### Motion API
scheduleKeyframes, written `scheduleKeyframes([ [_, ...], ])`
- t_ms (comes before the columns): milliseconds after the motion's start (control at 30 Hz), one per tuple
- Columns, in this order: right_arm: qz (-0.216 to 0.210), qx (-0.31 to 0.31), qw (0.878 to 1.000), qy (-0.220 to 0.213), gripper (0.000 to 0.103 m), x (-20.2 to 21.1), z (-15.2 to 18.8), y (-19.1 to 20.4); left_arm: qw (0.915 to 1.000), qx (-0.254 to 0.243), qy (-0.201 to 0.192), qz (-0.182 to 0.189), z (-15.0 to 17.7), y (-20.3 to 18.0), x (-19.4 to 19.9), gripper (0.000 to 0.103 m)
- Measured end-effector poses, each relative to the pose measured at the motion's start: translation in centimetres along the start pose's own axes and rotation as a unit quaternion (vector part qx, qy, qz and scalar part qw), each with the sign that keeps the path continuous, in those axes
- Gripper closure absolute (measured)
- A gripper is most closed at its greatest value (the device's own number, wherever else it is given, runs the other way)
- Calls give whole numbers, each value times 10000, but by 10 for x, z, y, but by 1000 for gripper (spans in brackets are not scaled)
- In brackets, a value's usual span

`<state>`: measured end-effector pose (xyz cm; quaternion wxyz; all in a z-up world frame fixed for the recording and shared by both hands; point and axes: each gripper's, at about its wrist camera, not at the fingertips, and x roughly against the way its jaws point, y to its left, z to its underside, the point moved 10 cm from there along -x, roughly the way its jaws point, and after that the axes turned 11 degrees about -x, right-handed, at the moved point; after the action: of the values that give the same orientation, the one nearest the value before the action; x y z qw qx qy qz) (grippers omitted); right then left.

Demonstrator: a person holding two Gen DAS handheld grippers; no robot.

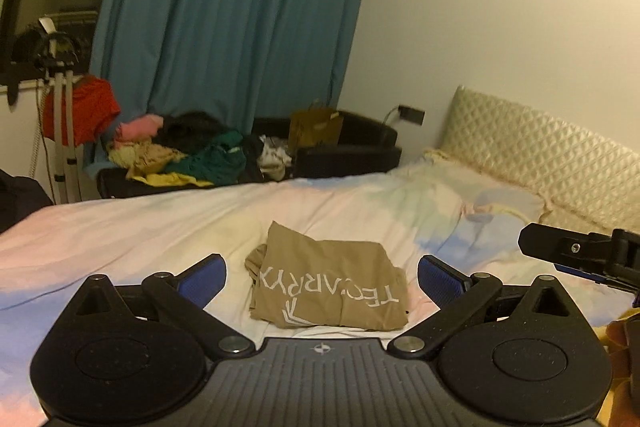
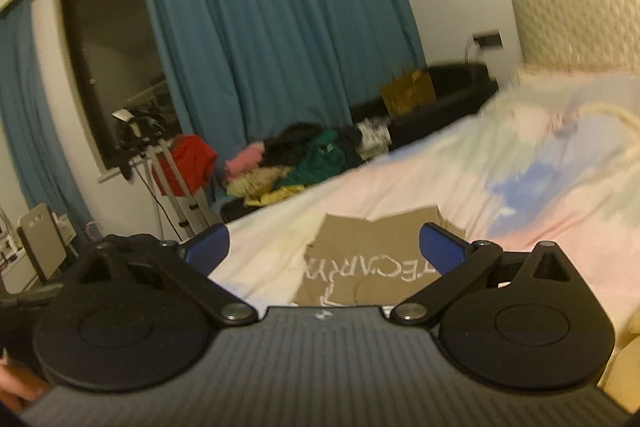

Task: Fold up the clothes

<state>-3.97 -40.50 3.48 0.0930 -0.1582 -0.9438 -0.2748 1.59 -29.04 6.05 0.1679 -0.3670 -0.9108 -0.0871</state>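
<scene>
On the far left of the left wrist view we see a white stand with a red garment draped over it, and just to its right a heap of mixed clothes piled against the teal curtain. Moving right along that wall, we find a black box with a tan paper bag standing in it.

Nearer to us, the pastel bedsheet spreads across the frame. At its middle lies the folded tan shirt, flat on the sheet, white lettering facing up. Our left gripper hangs above it with its blue-padded fingers spread wide on either side of the shirt, touching nothing.

Further right we see the quilted cream headboard, and at the right edge the right gripper juts in over the sheet. From its own blurred view, our right gripper also has its fingers spread apart and empty, with the tan shirt lying on the sheet between and below them.
</scene>
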Motion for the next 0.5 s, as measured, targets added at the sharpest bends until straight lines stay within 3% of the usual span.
scheduleKeyframes([
  [233, -51, 303, 9989, -342, 0, 39, 37, 12, 9992, 152, -261, -270, 21, 9, 73, 0],
  [500, 120, 859, 9949, -510, 0, 41, 76, 21, 9982, 64, -361, -477, 54, 17, 102, 0],
])
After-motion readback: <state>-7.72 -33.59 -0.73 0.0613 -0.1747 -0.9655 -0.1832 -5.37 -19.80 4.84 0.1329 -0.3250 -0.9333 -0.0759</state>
